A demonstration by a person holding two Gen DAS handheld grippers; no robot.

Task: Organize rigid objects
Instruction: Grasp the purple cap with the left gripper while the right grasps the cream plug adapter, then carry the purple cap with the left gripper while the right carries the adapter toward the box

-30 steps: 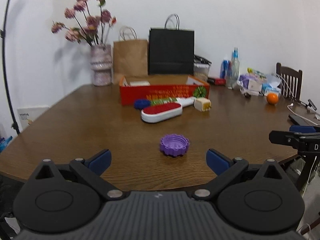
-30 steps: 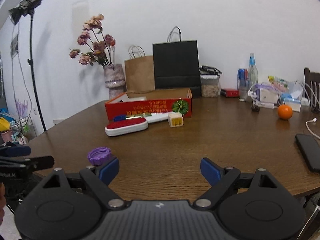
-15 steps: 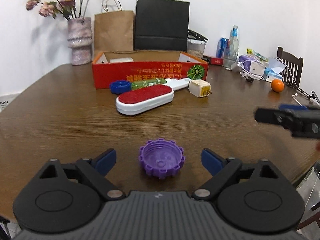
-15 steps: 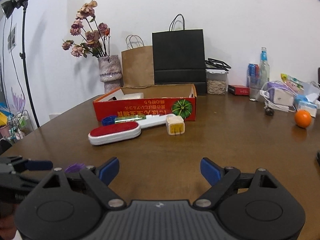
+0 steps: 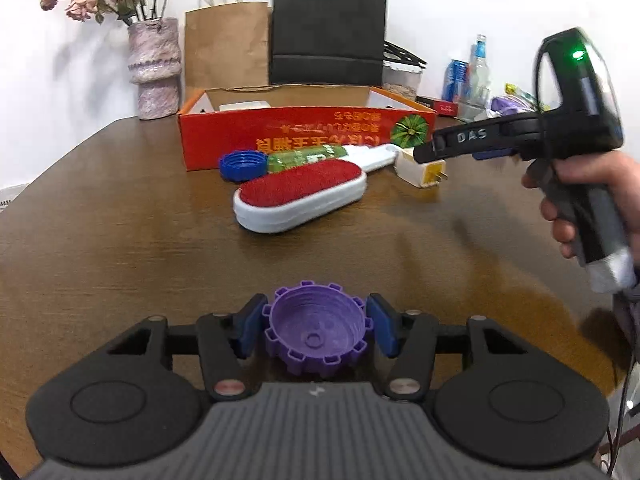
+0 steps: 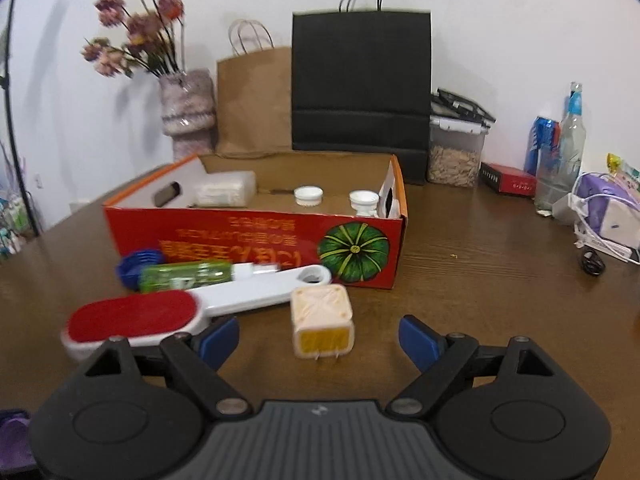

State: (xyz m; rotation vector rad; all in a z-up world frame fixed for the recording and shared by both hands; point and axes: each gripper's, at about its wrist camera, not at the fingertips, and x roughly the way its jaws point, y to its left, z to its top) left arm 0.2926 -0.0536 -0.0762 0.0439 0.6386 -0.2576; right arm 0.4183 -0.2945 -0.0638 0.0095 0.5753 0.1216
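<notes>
My left gripper is shut on a purple toothed cap on the near table. My right gripper is open, its fingers on either side of a cream plug cube without touching it. The right gripper also shows in the left wrist view, above the plug cube. A red-and-white lint brush, a green tube and a blue cap lie in front of the open red box, which holds white caps.
Behind the box stand a brown paper bag, a black bag and a flower vase. At the right are a clear food container, bottles and a charger with cables.
My left gripper moved forward and closed around the purple cap. My right gripper moved forward toward the plug cube and stayed open.
</notes>
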